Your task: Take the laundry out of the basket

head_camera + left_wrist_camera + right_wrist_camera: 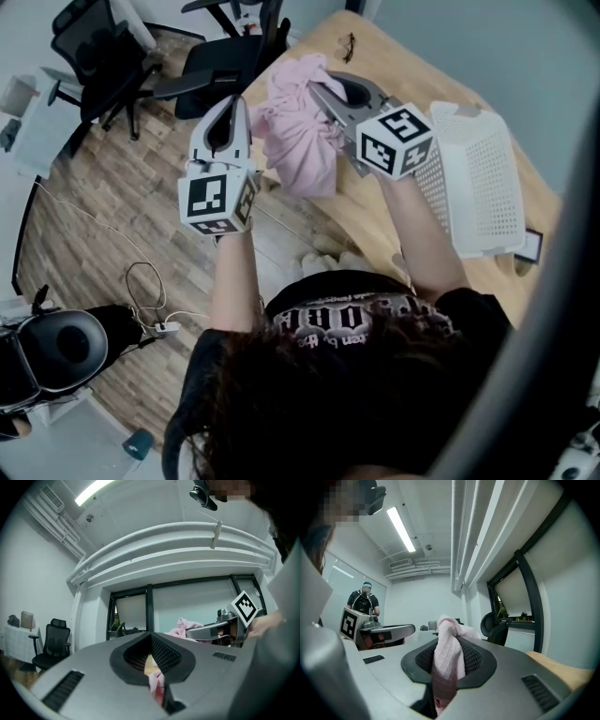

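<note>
The soft pink cloth (302,141) is up in the air, held between both tongs, over the edge of the light wooden bench (375,52). The left tongs (246,108) are squeezed shut on one bit of it. The right tongs (319,91) pinch another bit tight. The white plastic basket with little holes (487,178) sits on the bench, near the right tongs.
</note>
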The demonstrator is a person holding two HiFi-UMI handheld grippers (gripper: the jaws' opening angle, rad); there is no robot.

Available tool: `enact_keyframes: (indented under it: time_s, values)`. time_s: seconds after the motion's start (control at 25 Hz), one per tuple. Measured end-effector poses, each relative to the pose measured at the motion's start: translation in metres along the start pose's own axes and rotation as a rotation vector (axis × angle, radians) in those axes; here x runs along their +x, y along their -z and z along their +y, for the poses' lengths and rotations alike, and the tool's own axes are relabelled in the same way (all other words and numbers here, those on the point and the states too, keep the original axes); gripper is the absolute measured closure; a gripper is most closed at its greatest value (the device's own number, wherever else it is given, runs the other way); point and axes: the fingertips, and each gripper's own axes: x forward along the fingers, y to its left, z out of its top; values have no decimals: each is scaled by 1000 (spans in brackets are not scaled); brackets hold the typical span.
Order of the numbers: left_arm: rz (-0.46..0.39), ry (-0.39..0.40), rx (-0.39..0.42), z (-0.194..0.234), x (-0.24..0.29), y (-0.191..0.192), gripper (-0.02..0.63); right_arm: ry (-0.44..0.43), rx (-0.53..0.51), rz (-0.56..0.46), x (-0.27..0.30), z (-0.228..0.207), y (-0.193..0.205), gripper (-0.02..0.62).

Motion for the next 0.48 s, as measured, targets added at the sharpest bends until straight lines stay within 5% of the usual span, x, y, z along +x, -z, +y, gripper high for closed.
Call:
enact_keyframes:
  time_s: [0.48]
  values:
    - [5,-13,12,0,1,2,606,-17,4,-6,2,-1,3,512]
